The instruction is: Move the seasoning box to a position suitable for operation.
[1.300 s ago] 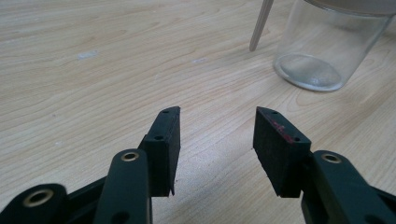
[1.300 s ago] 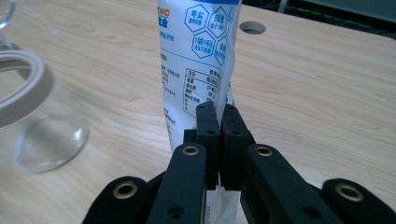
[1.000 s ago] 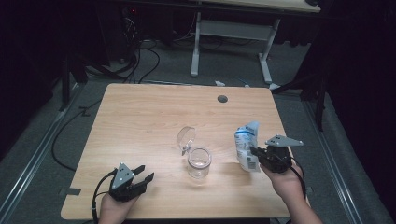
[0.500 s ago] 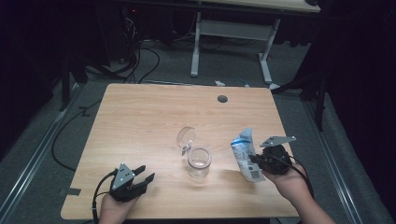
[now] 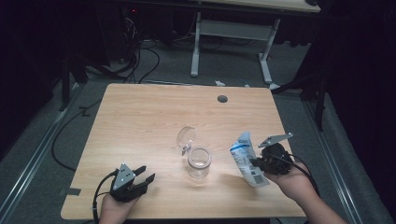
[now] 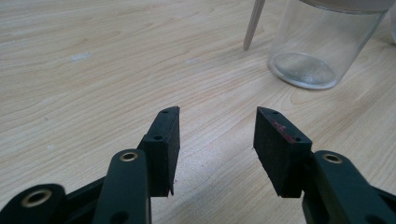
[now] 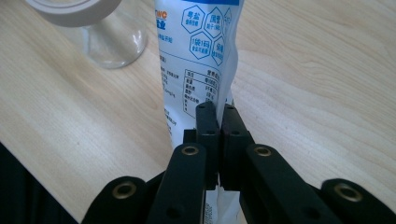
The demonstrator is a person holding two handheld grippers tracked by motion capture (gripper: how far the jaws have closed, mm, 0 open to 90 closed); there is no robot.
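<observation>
At the left of the high view we see our left gripper (image 5: 140,181) resting low near the front edge of the table (image 5: 140,112), its jaws spread with nothing between them and aimed toward the middle of the table. In the left gripper view the same jaws frame bare wood, with the glass jar (image 6: 322,46) farther off at the upper right.

Near the middle the glass jar stands upright, its hinged lid (image 5: 187,138) tipped open behind it.

To the right, our right gripper (image 5: 256,163) has its jaws pressed together, pinching a white and blue pouch (image 5: 246,158) by its edge. The pouch sits just right of the jar, apart from it. Its long axis runs nearly upright, leaning a little, with the top end pointing up and away from us.
</observation>
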